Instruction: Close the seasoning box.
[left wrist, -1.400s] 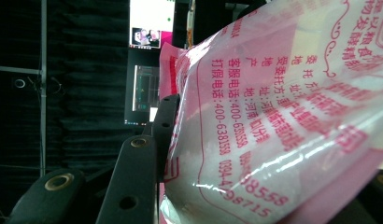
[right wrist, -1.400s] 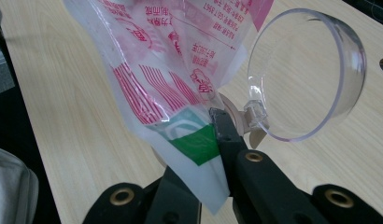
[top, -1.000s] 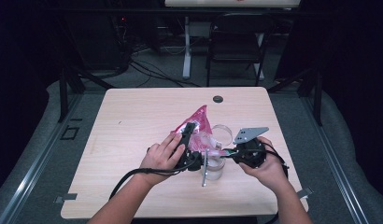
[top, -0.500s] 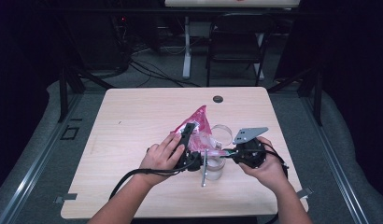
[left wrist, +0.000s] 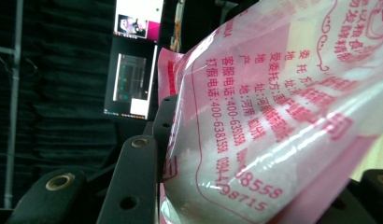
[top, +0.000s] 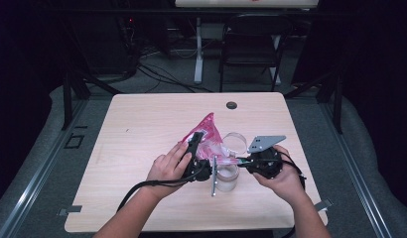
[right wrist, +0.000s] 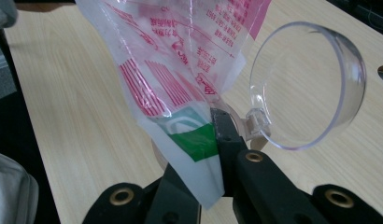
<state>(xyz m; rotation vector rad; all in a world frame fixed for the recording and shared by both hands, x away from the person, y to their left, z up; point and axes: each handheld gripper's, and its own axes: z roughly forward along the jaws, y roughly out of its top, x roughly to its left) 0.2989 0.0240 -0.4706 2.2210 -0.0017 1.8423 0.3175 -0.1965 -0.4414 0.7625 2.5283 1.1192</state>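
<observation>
Left gripper (top: 195, 153) clamps bag (top: 204, 134) body; right gripper (right wrist: 216, 140) pinches its corner; keep mouth centred over jar (top: 226, 176), tip slowly.

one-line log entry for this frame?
left gripper: shut on pink bag | right gripper: shut on bag corner | clear jar: hinged lid open

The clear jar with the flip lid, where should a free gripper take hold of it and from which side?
Grip the clear jar low on its round wall, coming level from the near table edge. Its hinged lid stands open on the far side and the pink bag hangs over the mouth, so the top is blocked.
</observation>
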